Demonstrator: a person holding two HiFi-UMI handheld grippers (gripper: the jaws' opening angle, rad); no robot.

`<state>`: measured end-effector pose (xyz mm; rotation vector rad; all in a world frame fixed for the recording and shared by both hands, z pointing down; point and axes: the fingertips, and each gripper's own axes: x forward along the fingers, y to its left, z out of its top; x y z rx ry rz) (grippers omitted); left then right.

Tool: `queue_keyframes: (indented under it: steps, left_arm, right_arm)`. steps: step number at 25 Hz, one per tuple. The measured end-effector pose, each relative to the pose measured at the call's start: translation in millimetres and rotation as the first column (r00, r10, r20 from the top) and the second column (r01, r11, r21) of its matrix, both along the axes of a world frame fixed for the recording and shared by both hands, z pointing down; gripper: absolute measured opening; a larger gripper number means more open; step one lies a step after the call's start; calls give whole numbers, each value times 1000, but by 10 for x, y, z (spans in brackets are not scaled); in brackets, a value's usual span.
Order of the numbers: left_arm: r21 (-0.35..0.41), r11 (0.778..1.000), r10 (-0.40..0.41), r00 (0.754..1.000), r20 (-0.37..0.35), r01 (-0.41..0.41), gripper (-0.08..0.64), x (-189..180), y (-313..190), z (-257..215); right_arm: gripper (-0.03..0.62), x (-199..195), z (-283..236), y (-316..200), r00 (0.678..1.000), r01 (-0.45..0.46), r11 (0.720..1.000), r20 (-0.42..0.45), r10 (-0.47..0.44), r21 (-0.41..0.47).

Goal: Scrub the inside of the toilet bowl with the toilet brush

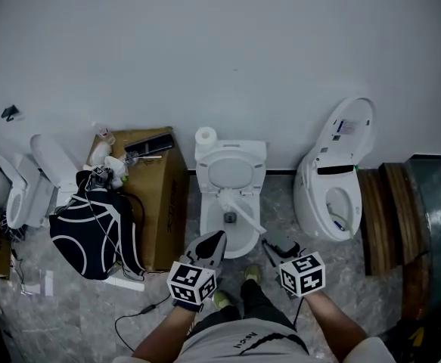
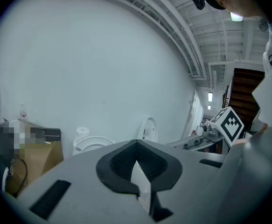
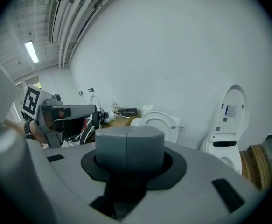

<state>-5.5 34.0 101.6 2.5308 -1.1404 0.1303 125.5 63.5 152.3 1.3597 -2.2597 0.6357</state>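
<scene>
Two whole toilets are standing by the wall, the middle toilet point(image 1: 231, 174) and the right toilet point(image 1: 327, 195). One toilet brush point(image 1: 243, 212), one cardboard box point(image 1: 163, 203), one paper roll point(image 1: 206, 136) and one black bag point(image 1: 91, 224) are showing. Two grippers are showing, the left gripper point(image 1: 215, 239) and the right gripper point(image 1: 271, 246).

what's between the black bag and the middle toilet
A cardboard box stands between the black bag and the toilet, as the head view shows.

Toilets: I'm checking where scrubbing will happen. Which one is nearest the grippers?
The middle toilet, with a paper roll on its tank, directly before the left gripper and right gripper. The right toilet stands aside; the left toilet lies beyond the box.
</scene>
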Motion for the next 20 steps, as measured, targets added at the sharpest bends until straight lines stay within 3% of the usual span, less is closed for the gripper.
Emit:
queue_keyframes:
  steps: [20]
  left_arm:
    - [27,999,-38,999,-15,38,6,-171,-126,-71]
  right_arm:
    - [156,-36,-100,-137,1000,-1,1000,-12,1,5]
